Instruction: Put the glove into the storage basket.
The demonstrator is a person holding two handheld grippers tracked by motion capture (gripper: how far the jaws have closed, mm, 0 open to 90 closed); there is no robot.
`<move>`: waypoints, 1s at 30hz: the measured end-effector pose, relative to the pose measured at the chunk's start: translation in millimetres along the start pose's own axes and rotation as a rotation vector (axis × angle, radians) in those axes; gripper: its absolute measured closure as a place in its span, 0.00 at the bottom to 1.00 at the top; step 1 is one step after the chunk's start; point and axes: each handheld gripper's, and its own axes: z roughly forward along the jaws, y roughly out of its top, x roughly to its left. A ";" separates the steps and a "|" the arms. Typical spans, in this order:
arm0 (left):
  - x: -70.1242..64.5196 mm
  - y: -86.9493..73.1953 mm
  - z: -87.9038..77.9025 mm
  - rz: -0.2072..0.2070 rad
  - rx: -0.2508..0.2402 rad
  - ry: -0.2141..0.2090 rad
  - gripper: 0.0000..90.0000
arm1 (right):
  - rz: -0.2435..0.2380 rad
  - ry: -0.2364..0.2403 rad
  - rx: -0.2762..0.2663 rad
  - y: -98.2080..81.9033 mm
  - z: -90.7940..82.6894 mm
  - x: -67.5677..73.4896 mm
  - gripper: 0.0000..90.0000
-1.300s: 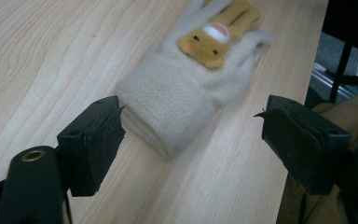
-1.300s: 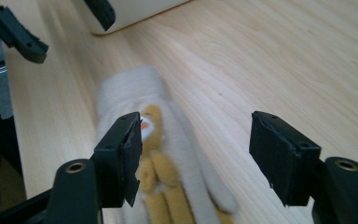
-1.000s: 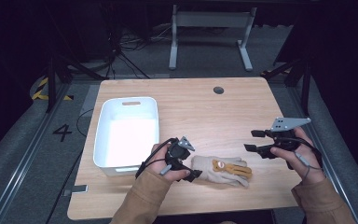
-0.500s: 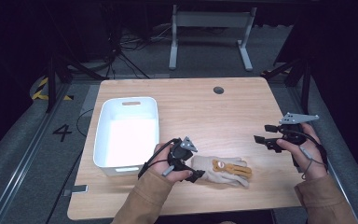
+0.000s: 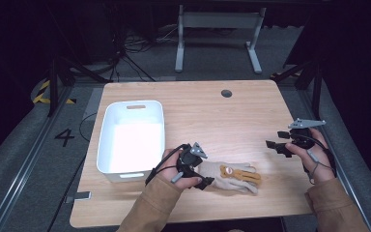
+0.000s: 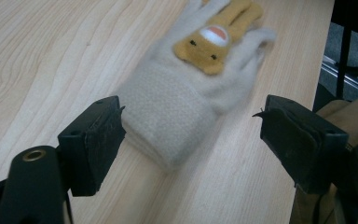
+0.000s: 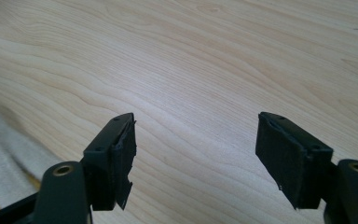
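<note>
1. Tongs first: my left gripper (image 5: 207,183) stands released, its jaws wide on either side of the cuff of the beige fleece glove with an orange rabbit patch (image 5: 234,177), one pad just touching the cuff edge.
2. My right gripper (image 5: 274,145) has just been opening and grasps nothing, over bare light wooden table (image 5: 212,116), well apart from the glove.
3. Beyond my left gripper sits the white rectangular plastic bin (image 5: 107,140); I see nothing inside it.
</note>
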 end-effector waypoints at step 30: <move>8.5 21.0 43.9 0.152 0.039 -0.066 0.19 | 0.009 0.053 0.040 -10.4 16.3 -6.8 0.33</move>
